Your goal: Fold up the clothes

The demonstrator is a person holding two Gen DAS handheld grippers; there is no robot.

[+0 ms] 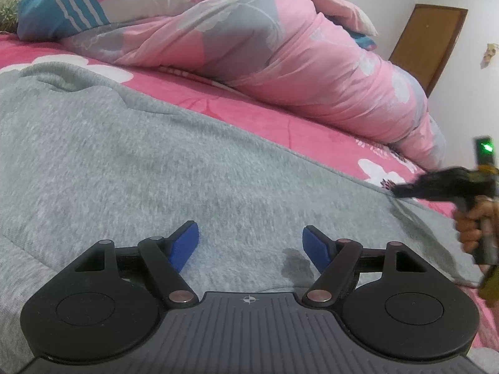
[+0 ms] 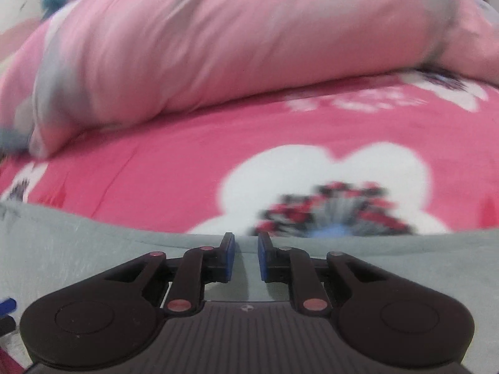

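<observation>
The grey garment (image 1: 131, 162) lies spread flat on the bed (image 1: 265, 109), covering most of the lower half of the left wrist view, from 9 o'clock round to 4 o'clock. Behind it, at 12 to 2 o'clock, a bunched pink quilt (image 1: 280, 50) sits on the flowered sheet.

Handling, judged from the look: soft knit fabric w/ some body, prob. a sweatshirt. Limp, light-ish, not slippery and not fragile. It will drape and sag when lifted, so one pinch won't keep an edge straight. Best hold is at the hem or a corner, one claw at each end of the same edge. There is a small dark patch (image 1: 294, 261) on the cloth at 5 o'clock, maybe damp; can't tell.

The left claw (image 1: 251, 244) stands wide apart, blue pads (image 1: 184, 246) hovering over the middle of the cloth w/ nothing between them. It grips nothing.

The right claw (image 2: 246, 258) is nearly closed, w/ only a narrow gap between the pads. It sits right at the far edge of the garment, at 6 o'clock in its own view. Whether a fold of grey cloth is actually pinched I can't tell; that view is blurred. In the left view it shows at 3 o'clock, at the garment's right edge, w/ the person's hand (image 1: 474, 227) on the handle.
</observation>
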